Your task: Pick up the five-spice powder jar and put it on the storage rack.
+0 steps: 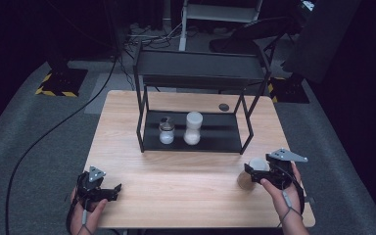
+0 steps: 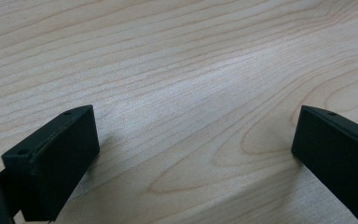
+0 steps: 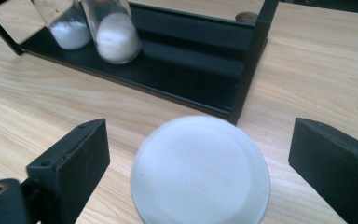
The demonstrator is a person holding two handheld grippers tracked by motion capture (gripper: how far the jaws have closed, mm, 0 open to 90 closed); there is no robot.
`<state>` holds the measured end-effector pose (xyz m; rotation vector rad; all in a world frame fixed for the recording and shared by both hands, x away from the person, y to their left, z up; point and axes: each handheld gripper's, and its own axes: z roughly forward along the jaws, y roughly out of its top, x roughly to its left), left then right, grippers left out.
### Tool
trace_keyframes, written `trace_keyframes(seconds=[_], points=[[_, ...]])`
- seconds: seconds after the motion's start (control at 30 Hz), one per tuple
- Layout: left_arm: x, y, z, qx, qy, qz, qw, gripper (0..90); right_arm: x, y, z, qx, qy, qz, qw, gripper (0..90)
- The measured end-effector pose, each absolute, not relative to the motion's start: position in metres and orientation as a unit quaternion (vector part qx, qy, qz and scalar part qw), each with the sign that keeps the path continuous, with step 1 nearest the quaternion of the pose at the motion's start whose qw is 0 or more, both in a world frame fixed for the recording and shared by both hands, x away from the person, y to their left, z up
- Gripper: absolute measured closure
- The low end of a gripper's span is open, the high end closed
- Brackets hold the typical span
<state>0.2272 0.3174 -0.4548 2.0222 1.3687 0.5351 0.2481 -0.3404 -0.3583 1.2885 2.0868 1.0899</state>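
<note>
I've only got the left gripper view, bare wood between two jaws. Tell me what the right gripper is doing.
Observer: The right gripper is open, with a white-lidded jar standing between its jaws, not yet clamped.
Operator: Give me what's beyond that jar.
Observer: A black rack stands on the table; its bottom shelf holds a short jar and a tall jar, both with white powder.
Operator: Say where my left gripper sits relative to all that.
Observer: The left gripper is at the table's near left edge, far from the rack, open and holding nothing.
</note>
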Motion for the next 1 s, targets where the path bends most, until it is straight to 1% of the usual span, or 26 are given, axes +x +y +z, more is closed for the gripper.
trace_keyframes(seconds=[0.17, 0.2, 0.3, 0.4, 0.47, 1.0], points=[[0.227, 0.317, -0.455, 0.768, 0.520, 0.203, 0.315, 0.1, 0.251, -0.340, -0.367, 0.468, 0.762, 0.390, 0.219, 8.9], [0.227, 0.317, -0.455, 0.768, 0.520, 0.203, 0.315, 0.1, 0.251, -0.340, -0.368, 0.467, 0.764, 0.388, 0.217, 10.8], [0.227, 0.317, -0.455, 0.768, 0.520, 0.203, 0.315, 0.1, 0.252, -0.341, -0.371, 0.465, 0.769, 0.384, 0.212, 18.4], [0.227, 0.317, -0.455, 0.768, 0.520, 0.203, 0.315, 0.1, 0.254, -0.344, -0.372, 0.470, 0.771, 0.381, 0.198, 28.3], [0.227, 0.317, -0.455, 0.768, 0.520, 0.203, 0.315, 0.1, 0.253, -0.341, -0.372, 0.466, 0.776, 0.373, 0.204, 32.7], [0.227, 0.317, -0.455, 0.768, 0.520, 0.203, 0.316, 0.1, 0.255, -0.339, -0.364, 0.456, 0.783, 0.371, 0.203, 33.3]])
